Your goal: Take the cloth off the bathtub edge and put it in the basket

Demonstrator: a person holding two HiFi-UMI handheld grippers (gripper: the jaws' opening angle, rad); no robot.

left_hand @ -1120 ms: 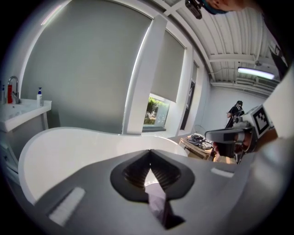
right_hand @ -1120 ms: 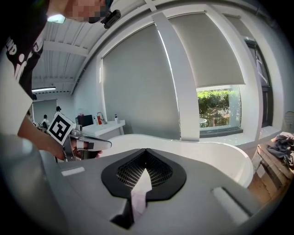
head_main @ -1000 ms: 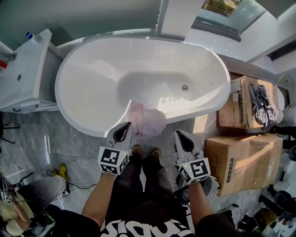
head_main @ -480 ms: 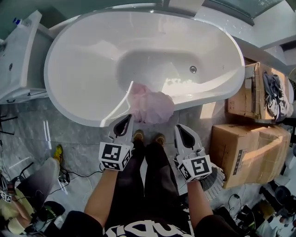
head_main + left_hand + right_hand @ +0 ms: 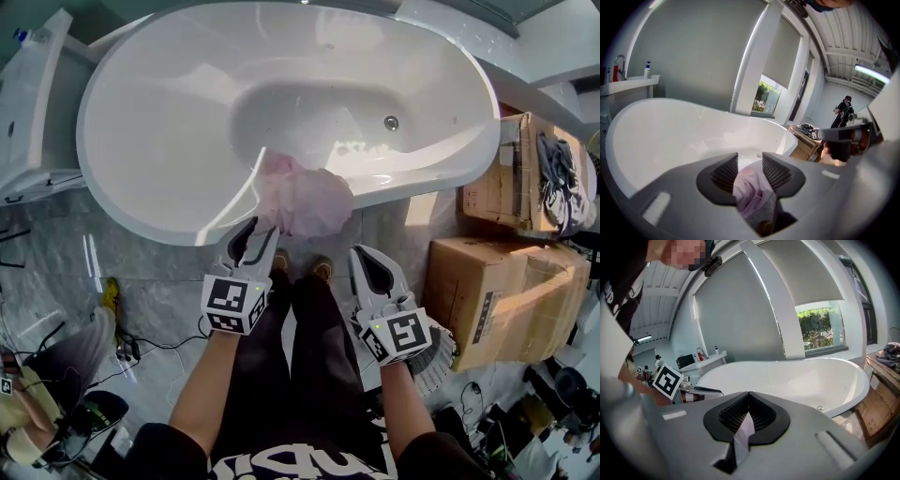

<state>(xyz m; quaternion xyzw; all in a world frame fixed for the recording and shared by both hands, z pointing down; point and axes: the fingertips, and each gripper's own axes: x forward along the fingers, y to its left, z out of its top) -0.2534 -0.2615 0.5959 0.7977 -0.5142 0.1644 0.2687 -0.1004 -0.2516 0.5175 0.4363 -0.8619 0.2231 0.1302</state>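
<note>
Left gripper [image 5: 255, 232] is hovering just short of the pink cloth [image 5: 309, 197], and its jaws have just been opening to a narrow gap. In the left gripper view the cloth [image 5: 750, 192] is showing through that gap, but the pads are not pressing on it. Right gripper [image 5: 370, 267] is hanging beside it with its jaws pressed together on nothing.

The cloth is lying bunched over the near edge of the white bathtub [image 5: 141, 202], part drooping inside and part hanging down the outer wall toward the person's feet. It is looking thin, soft and light, so it will likely crumple and trail when lifted, and it may slide on the glossy rim. Pinching the thick bunched fold on top of the edge is looking like the surest hold. No basket is showing clearly.
</note>
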